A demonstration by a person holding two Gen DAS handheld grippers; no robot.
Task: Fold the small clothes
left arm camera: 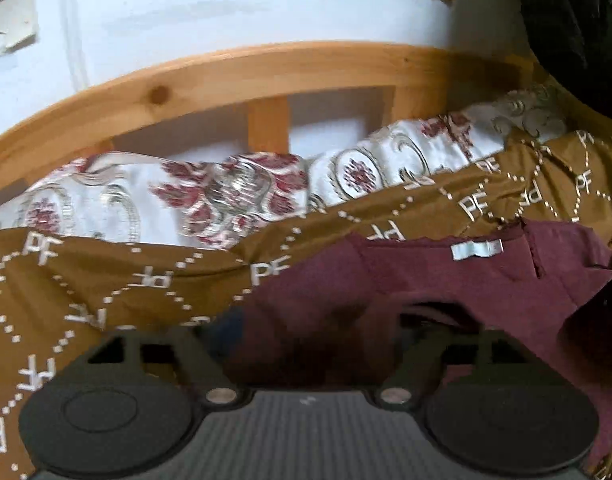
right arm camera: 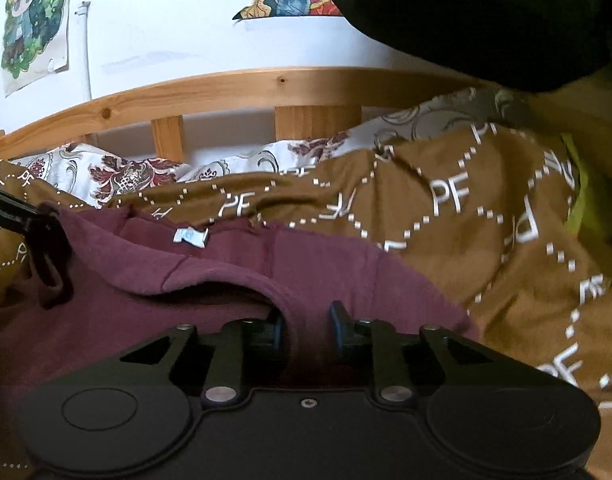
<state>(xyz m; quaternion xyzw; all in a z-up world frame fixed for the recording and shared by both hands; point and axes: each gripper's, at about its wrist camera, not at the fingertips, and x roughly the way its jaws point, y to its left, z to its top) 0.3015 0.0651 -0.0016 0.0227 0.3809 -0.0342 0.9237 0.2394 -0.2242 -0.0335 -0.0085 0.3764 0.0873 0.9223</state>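
A small maroon garment (left arm camera: pixel 446 276) with a pale neck label (left arm camera: pixel 477 249) lies on a brown blanket printed with "PF" (left arm camera: pixel 106 276). My left gripper (left arm camera: pixel 306 340) has its fingers buried under a fold of the maroon cloth, so the tips are hidden. In the right wrist view the maroon garment (right arm camera: pixel 226 264) fills the lower middle. My right gripper (right arm camera: pixel 306 320) has its black fingertips (right arm camera: pixel 340 314) close on a bunched fold at the garment's near edge. The left gripper (right arm camera: pixel 46 256) shows at the far left, holding the cloth's other corner.
A wooden bed rail (left arm camera: pixel 226 76) (right arm camera: pixel 266 84) runs across behind the bedding. A white floral quilt (left arm camera: pixel 234 188) lies against it. A dark bulky shape (right arm camera: pixel 466 12) hangs at the upper right. A drawing (right arm camera: pixel 34 20) hangs on the white wall.
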